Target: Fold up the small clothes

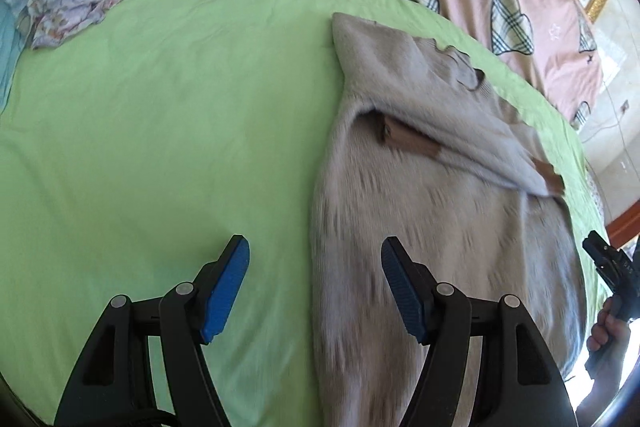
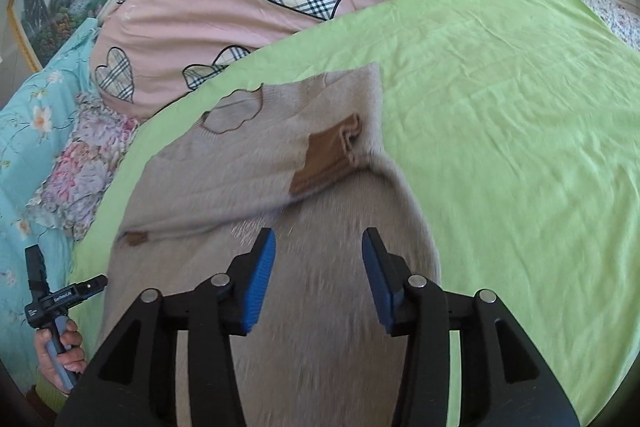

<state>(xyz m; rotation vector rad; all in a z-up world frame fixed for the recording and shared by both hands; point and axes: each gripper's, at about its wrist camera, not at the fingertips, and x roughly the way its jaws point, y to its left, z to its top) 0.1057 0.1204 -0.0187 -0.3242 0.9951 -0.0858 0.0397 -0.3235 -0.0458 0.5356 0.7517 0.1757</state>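
On the lime-green bedsheet lies your beige knitted sweater, sleeves folded across; both the left gripper and right gripper hang wide open, empty, so pinch its near hem evenly.

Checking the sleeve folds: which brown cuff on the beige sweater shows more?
The brown ribbed cuff folded across the beige knit sweater's chest; the other cuff barely peeks out.

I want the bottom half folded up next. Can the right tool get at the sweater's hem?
Probably yes: the right tool hangs open over the sweater, nothing between them, though the hem itself is out of view.
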